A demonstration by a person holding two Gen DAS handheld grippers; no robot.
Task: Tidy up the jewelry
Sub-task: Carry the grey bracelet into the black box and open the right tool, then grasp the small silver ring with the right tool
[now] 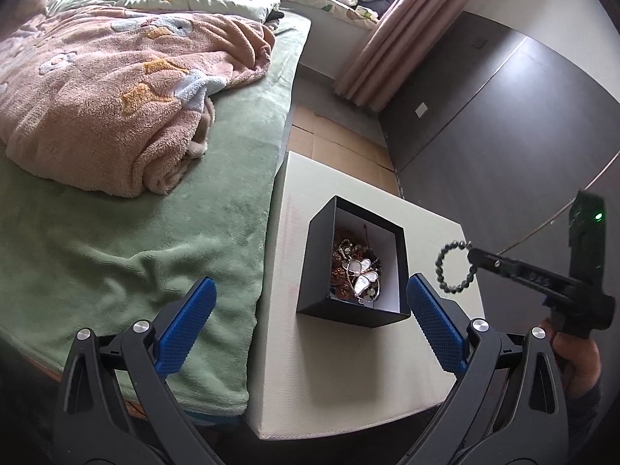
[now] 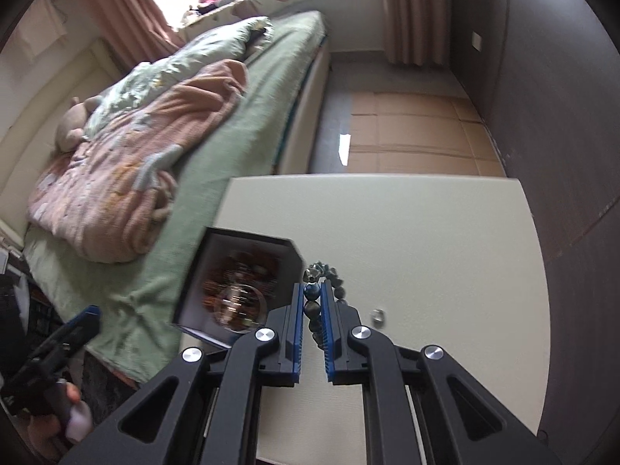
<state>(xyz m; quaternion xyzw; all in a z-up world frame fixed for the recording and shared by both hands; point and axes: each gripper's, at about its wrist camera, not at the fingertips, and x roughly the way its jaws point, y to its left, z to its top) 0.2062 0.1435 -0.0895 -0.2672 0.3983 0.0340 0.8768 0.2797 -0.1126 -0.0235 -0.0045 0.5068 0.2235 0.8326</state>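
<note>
A black open box [image 1: 352,267] with a white lining stands on a white stool [image 1: 348,368] beside the bed. It holds a heap of brown bead jewelry and a white butterfly piece [image 1: 362,275]. My left gripper [image 1: 310,310] is open and empty, its blue pads astride the box's near side. My right gripper [image 2: 313,294] is shut on a dark bead bracelet [image 2: 323,275]; in the left wrist view it holds the bracelet [image 1: 455,265] in the air to the right of the box. The box [image 2: 240,290] looks blurred in the right wrist view. A small silver ring [image 2: 378,317] lies on the stool.
A bed with a green cover [image 1: 155,240] and a crumpled pink blanket [image 1: 116,108] lies left of the stool. A dark wall [image 1: 523,135] is on the right. Cardboard sheets [image 2: 418,135] cover the floor beyond, with pink curtains [image 1: 391,38] at the back.
</note>
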